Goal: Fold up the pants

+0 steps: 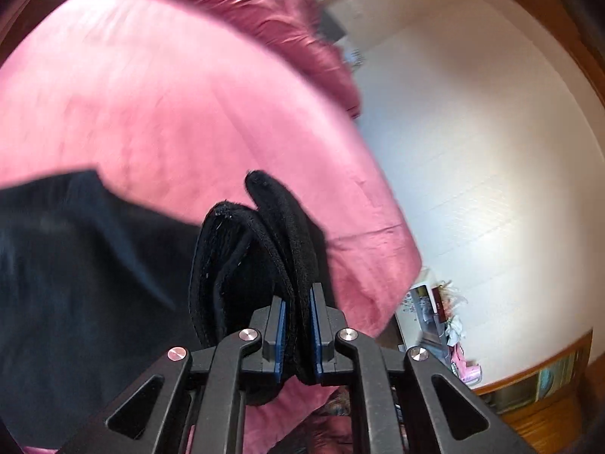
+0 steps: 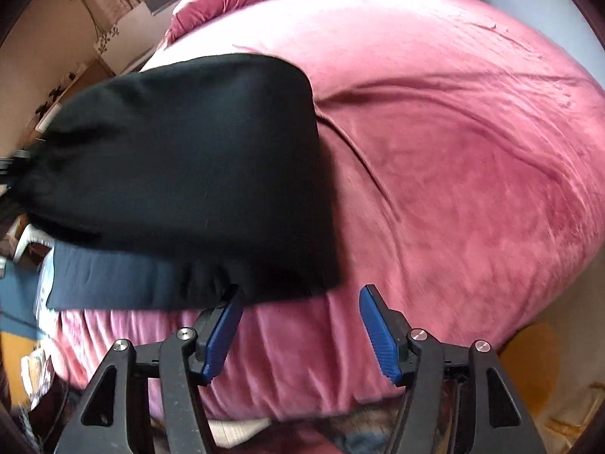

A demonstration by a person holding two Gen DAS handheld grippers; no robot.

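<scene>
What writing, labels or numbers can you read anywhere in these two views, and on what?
None can be read.
Black pants: no tag or print shows.
Pink bedspread: plain.
Left gripper and right gripper: no markings visible.
Clutter by the far wall: any print there is too small and blurred to read.

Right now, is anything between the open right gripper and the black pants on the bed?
Nothing visible: the right gripper hangs open just short of the pants edge, with only pink bed cover beneath.
</scene>
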